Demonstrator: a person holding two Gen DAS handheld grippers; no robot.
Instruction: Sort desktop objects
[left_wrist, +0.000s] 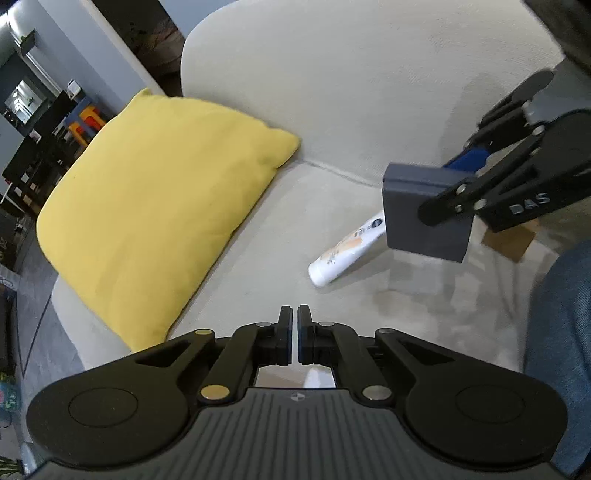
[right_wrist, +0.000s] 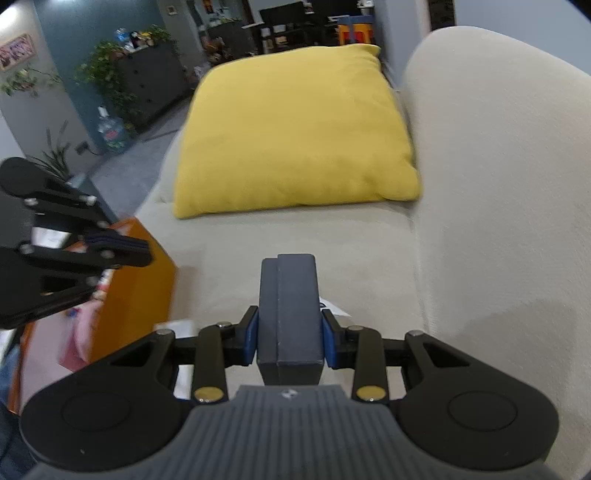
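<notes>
Clamping a dark grey box (right_wrist: 288, 314) between its blue pads (right_wrist: 251, 338), the right gripper (right_wrist: 288, 341) holds that box above the seat of a cream sofa (right_wrist: 491, 206), with the box standing upright between the fingers and reaching out past their tips. In the left wrist view the same box (left_wrist: 424, 212) shows as a flat-sided block with a seam running along its top edge, hanging in the air at the right of the scene, and the black link of the right gripper (left_wrist: 476, 162) beside it carries raised letters that read "DAS". Just below and behind the box a white bottle (left_wrist: 345, 254) lies on its side on the sofa seat; its label has orange and dark printing, but the writing is too blurred to read. The left gripper (left_wrist: 294, 334) points down at the seat cushion with its jaws pressed together and nothing between them; only a thin slit of light shows between the two fingers. A yellow cushion (left_wrist: 155, 214) leans on the far left part of the seat against the sofa back, well apart from the bottle and the box. In the right wrist view the left gripper (right_wrist: 122, 247) appears at the left edge, above an orange box-like thing (right_wrist: 147, 288) that stands beside the sofa, with something pink near it that is too blurred to name. A blue cloth (left_wrist: 561, 332) fills the near right corner of the left wrist view.
</notes>
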